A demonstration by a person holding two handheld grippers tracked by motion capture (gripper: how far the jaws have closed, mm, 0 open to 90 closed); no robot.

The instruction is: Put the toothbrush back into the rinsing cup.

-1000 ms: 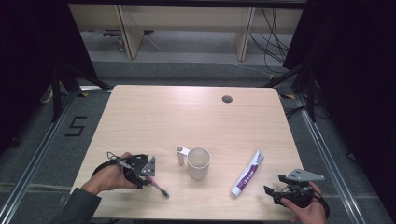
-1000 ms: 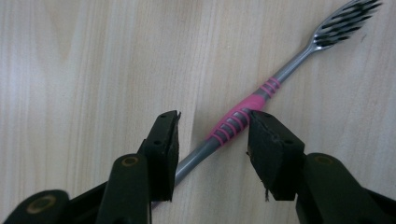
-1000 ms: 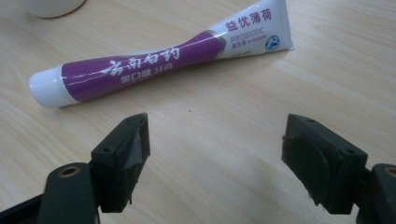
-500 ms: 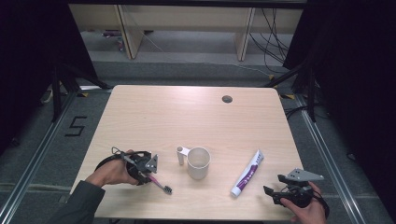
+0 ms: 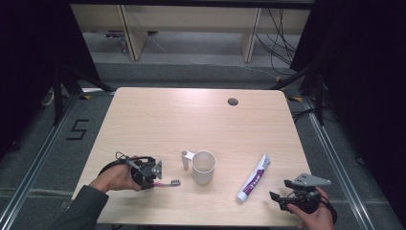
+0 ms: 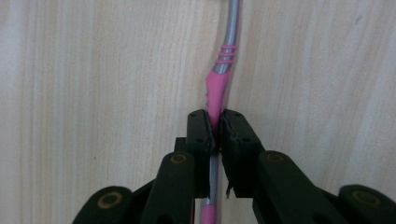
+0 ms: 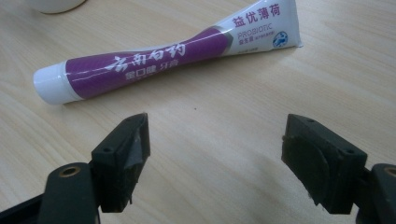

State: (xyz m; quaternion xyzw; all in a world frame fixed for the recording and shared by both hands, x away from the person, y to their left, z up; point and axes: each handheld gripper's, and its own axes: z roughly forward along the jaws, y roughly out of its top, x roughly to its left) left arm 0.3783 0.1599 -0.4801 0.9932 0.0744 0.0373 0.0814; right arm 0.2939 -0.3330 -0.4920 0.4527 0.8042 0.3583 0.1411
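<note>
Down at the front-left of the worktop (image 5: 158,120), the left tongs (image 5: 152,176) have just finished closing and are clamped on the pink handle of the toothbrush (image 5: 168,182), which lies flat on the wood with its bristle end pointing toward the white mug (image 5: 203,167). The right tongs (image 5: 280,195) sit at the front-right corner, jaws spread wide with nothing in them, and the purple toothpaste tube (image 5: 253,177) lies just beyond them, not touching. The worktop is pale wood with a cable hole (image 5: 232,101) near the back edge; grey floor and dark curtains around it. The left gripper view gets right in on the pinch (image 6: 214,133) and the grey neck of the toothbrush (image 6: 219,84), while the right gripper view shows the printing on the tube (image 7: 159,58)
</note>
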